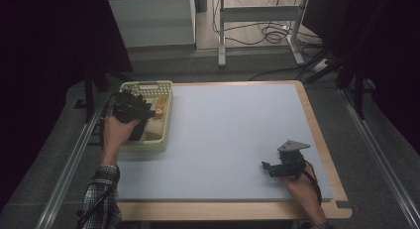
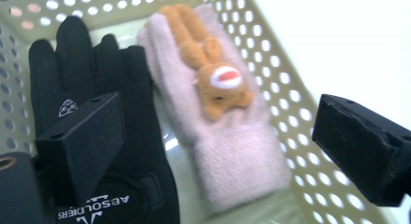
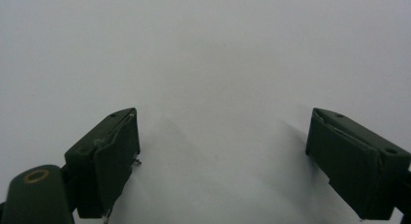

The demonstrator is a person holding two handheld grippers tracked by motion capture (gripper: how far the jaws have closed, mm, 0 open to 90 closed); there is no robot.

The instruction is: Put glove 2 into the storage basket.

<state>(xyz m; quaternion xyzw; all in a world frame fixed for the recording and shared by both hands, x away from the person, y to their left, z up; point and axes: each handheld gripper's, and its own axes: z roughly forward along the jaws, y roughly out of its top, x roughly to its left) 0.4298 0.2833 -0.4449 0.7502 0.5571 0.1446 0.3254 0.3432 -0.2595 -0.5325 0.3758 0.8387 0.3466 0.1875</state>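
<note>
Dim, dark-edged high view; claw views bright, washed-out and slightly blurred.

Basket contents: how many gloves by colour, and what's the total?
Black glove: 1
Pink knitted glove with an orange plush animal on it: 1
Total: 2 gloves lying side by side in the perforated yellow basket, under the open left gripper.

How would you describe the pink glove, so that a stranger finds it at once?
Look at the pale yellow basket at the table's far left corner. Two gloves lie flat inside it, side by side. The pink glove is the fluffy knitted one with a small orange plush animal on its back; its neighbour, the black glove, is smooth.
</note>
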